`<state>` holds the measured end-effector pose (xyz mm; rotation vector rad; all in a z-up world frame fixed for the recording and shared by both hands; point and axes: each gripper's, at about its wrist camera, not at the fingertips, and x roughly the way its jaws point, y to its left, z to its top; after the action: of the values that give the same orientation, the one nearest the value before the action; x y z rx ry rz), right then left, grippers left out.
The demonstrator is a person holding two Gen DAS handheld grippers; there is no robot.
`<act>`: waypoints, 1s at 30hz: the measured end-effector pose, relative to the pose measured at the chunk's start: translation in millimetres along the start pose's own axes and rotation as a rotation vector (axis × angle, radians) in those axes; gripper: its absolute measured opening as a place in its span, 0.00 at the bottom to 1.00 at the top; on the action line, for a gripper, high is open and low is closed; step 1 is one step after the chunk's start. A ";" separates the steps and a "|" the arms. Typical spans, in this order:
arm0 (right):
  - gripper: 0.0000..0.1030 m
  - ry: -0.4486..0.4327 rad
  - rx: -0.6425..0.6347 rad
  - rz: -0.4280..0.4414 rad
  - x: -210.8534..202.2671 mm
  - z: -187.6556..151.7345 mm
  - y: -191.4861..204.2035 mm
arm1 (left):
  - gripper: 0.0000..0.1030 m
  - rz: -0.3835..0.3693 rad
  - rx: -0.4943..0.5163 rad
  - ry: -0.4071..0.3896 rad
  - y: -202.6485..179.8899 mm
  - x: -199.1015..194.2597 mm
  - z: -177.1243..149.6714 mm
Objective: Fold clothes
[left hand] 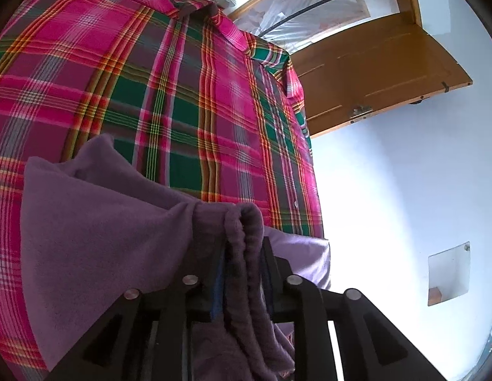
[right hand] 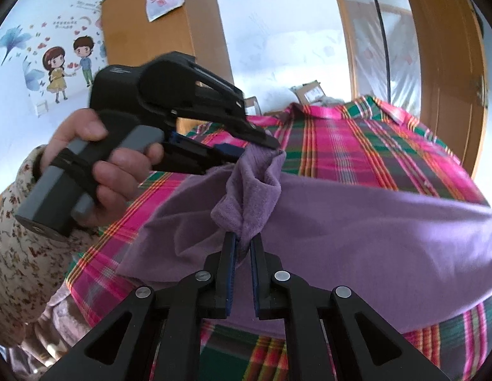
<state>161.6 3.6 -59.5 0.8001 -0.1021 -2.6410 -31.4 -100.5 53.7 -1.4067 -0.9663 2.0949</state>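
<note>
The purple garment [right hand: 372, 228] runs past the right edge of the right wrist view, so its full shape cannot be made out. Both hand-held grippers pinch bunched folds of it: the left hand-held gripper [left hand: 242, 254] and the right hand-held gripper [right hand: 242, 247] (close together). It hangs just above a plaid-sheeted bed [left hand: 182, 95]. A wooden door [left hand: 372, 73] stands beside pale walls.
</note>
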 end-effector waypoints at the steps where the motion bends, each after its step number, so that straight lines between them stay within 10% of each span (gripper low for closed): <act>1: 0.09 0.005 0.008 0.001 0.7 -1.4 -2.2 | 0.24 -0.001 0.005 -0.011 0.2 -4.7 -1.5; 19: 0.15 0.084 0.209 -0.066 -9.2 -26.3 -53.8 | 0.25 0.011 -0.126 -0.190 78.8 -87.2 -46.4; 30: 0.25 0.094 0.109 0.080 12.6 6.6 -36.6 | 0.25 0.003 -0.180 -0.181 99.9 -89.5 -76.2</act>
<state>136.0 32.4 -67.0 0.9346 -0.2494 -2.5362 76.0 -204.5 15.7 -1.3182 -1.2532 2.2134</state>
